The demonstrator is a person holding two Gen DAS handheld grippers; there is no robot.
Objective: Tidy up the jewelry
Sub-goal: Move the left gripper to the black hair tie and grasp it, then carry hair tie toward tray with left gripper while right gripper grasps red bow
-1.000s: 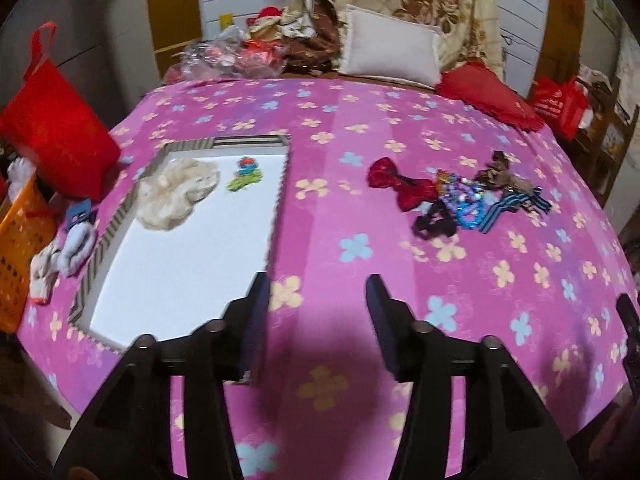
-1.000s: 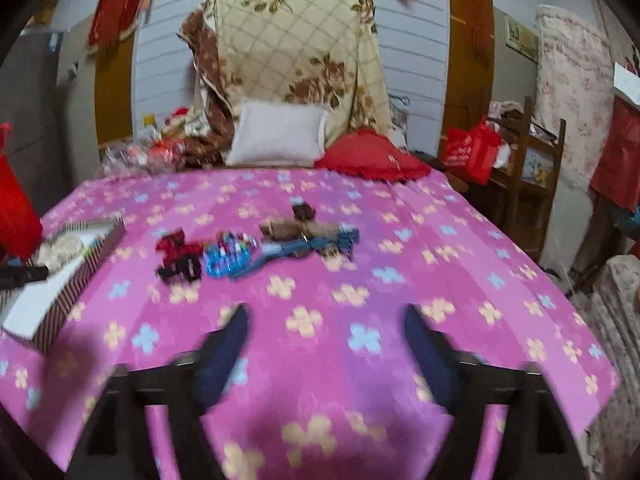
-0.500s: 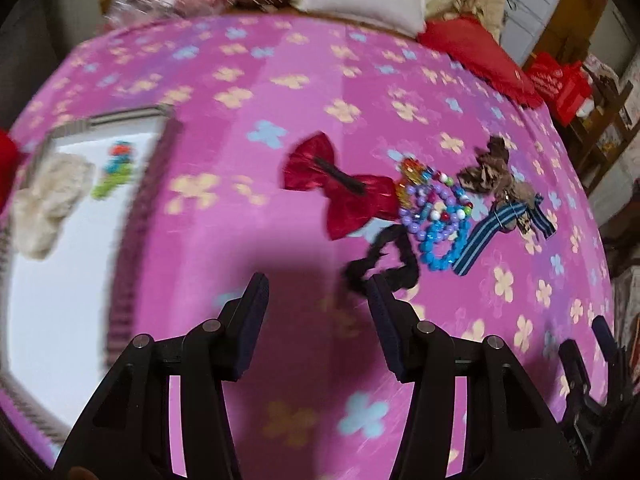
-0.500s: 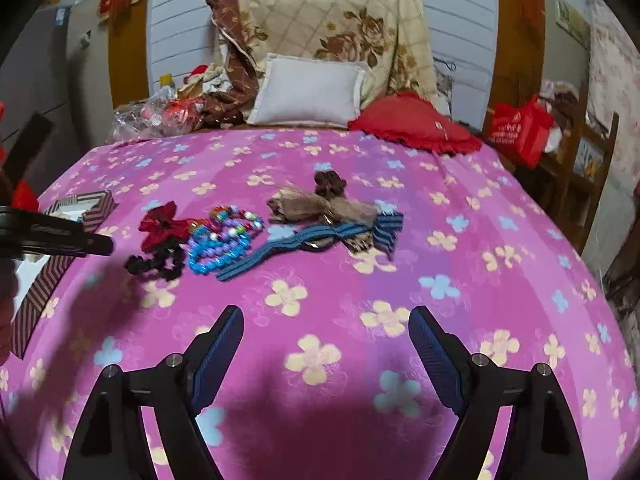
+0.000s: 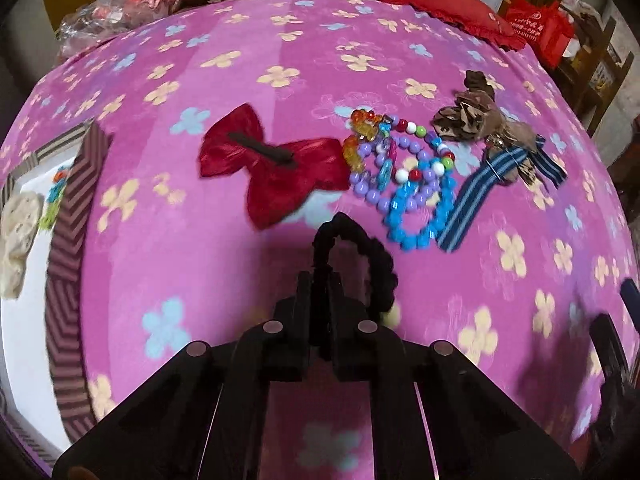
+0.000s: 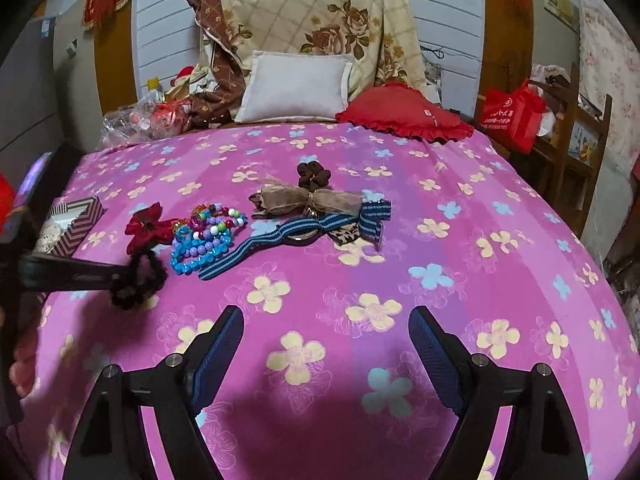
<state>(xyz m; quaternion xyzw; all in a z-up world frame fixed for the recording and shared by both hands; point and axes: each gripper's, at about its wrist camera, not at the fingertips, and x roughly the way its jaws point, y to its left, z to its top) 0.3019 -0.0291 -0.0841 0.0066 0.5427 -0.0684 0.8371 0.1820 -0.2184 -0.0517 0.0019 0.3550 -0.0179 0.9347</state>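
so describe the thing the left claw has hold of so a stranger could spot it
On the pink flowered bedspread, find the cluster of hair accessories to the right of the striped box. At its near edge, just in front of the red bow, the black scrunchie sits pinched in the left claw. It is the only plain black ruffled loop there.

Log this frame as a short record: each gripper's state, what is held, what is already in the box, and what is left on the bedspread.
left gripper: jaws shut on black scrunchie
right gripper: open, empty, above pink bedspread
striped box: holds cream scrunchie and a small colourful item
left on bedspread: red bow, beaded bracelets, blue striped bow, brown bow, brown scrunchie
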